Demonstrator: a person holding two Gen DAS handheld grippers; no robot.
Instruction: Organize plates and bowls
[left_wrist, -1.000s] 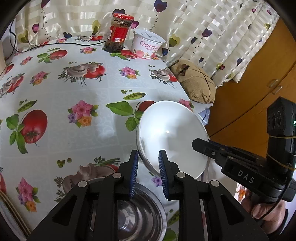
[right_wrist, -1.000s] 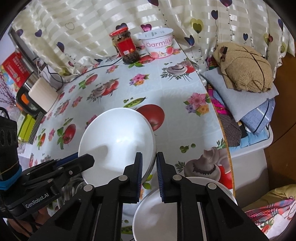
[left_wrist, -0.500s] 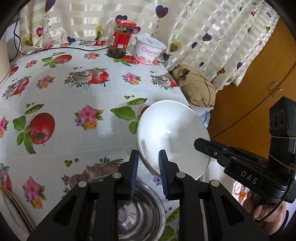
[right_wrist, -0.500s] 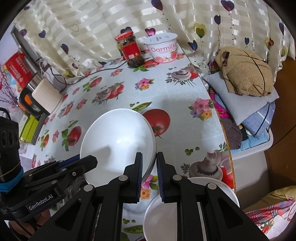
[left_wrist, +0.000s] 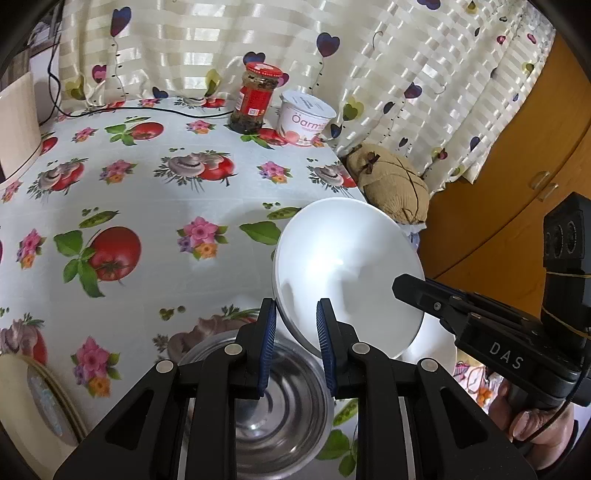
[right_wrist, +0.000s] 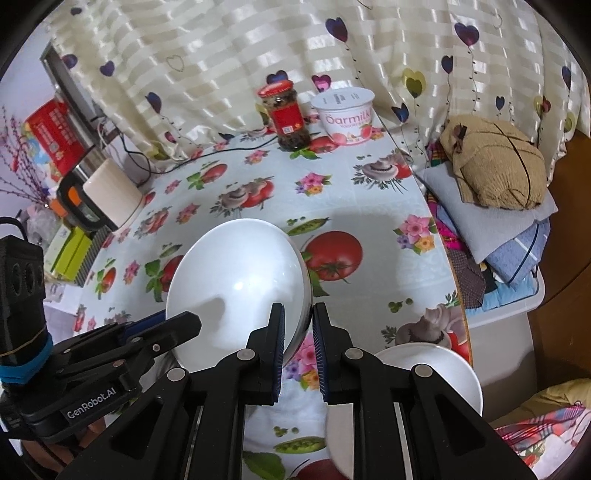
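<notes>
A white bowl (left_wrist: 347, 273) is held in the air above the table, tilted, with both grippers on its rim. My left gripper (left_wrist: 295, 332) is shut on its near-left rim. My right gripper (right_wrist: 298, 326) is shut on its right rim; the bowl also shows in the right wrist view (right_wrist: 240, 291). Below the left gripper a steel bowl (left_wrist: 273, 402) stands on the table. A second white bowl (right_wrist: 424, 373) stands on the table near the front right edge. A plate with a tan rim (left_wrist: 40, 402) lies at the far left.
A red-lidded jar (left_wrist: 258, 98) and a yoghurt tub (left_wrist: 304, 120) stand at the back by the curtain. A kettle (right_wrist: 103, 203) and boxes sit at the left. Folded clothes and a tan bag (right_wrist: 498, 166) lie beyond the table's right edge.
Both grippers have risen together with the white bowl in them. The steel bowl and the second white bowl show further below.
</notes>
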